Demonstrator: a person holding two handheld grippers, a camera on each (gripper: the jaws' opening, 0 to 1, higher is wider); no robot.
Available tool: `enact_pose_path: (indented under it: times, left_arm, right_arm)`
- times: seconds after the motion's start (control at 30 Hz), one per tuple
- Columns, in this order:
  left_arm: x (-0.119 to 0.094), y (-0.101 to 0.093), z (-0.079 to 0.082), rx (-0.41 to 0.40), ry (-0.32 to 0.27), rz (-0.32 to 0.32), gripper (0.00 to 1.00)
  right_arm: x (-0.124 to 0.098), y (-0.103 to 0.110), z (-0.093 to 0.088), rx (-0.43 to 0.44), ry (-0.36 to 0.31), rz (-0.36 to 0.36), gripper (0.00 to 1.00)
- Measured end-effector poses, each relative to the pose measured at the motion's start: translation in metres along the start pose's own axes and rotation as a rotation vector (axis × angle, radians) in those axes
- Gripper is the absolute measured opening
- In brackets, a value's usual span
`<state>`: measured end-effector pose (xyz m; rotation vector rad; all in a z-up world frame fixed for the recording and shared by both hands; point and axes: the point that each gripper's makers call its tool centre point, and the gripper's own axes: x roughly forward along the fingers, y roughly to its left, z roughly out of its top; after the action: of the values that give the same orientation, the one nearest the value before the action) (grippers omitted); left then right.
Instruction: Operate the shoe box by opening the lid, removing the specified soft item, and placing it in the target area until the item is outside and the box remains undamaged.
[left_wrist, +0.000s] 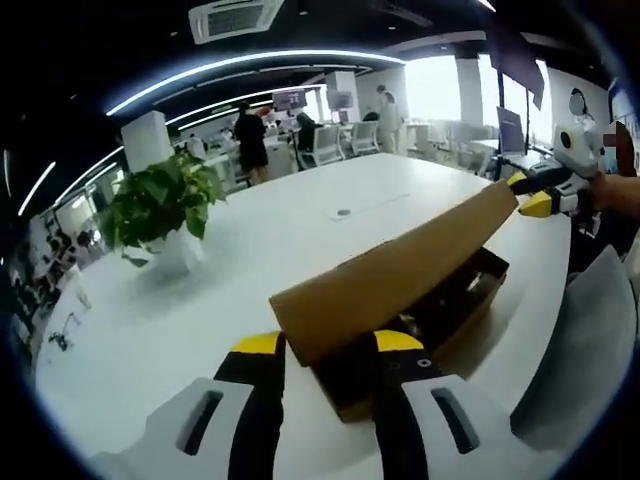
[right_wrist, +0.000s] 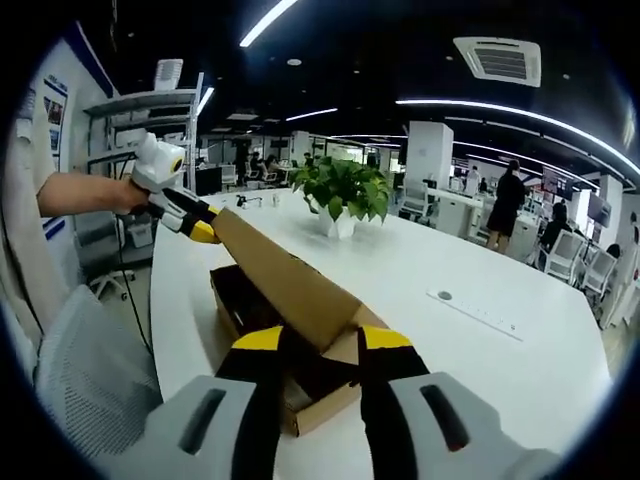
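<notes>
Looking along my left gripper (left_wrist: 328, 345), I saw its yellow-tipped jaws standing on either side of one end of the brown cardboard lid (left_wrist: 395, 270), pinching that end between them. The lid was raised and tilted above the shoe box (left_wrist: 455, 305), which sat on the white table (left_wrist: 200, 300) with its dark inside showing beneath. At the lid's far end my right gripper (left_wrist: 535, 195) had its yellow tips on the cardboard. From the right gripper view the picture was mirrored: the right gripper (right_wrist: 318, 345) had its jaws closed on the near end of the lid (right_wrist: 285, 280), and the left gripper (right_wrist: 195, 225), held in a hand (right_wrist: 130, 195), gripped the other end. The box (right_wrist: 240, 300) lay open under the lid near the table (right_wrist: 500, 370) edge, and I could not make out the soft item inside its dark interior. A potted plant (left_wrist: 160, 205) stood on the table well apart from the box, also seen in the right gripper view (right_wrist: 345, 195). A grey chair back (right_wrist: 90, 370) stood just beside the table.
</notes>
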<state>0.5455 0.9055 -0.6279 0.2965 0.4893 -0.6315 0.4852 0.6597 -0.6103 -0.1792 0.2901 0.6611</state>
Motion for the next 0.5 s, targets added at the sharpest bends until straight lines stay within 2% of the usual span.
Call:
enact_pose_path:
  times: [0.33, 0.5]
  left_arm:
    - [0.007, 0.012, 0.019, 0.018, -0.037, 0.046, 0.28]
    - [0.011, 0.022, 0.028, 0.018, -0.055, 0.081, 0.22]
  right_arm:
    - [0.006, -0.015, 0.018, -0.02, -0.012, -0.013, 0.26]
    - [0.01, -0.022, 0.025, -0.035, -0.017, -0.023, 0.26]
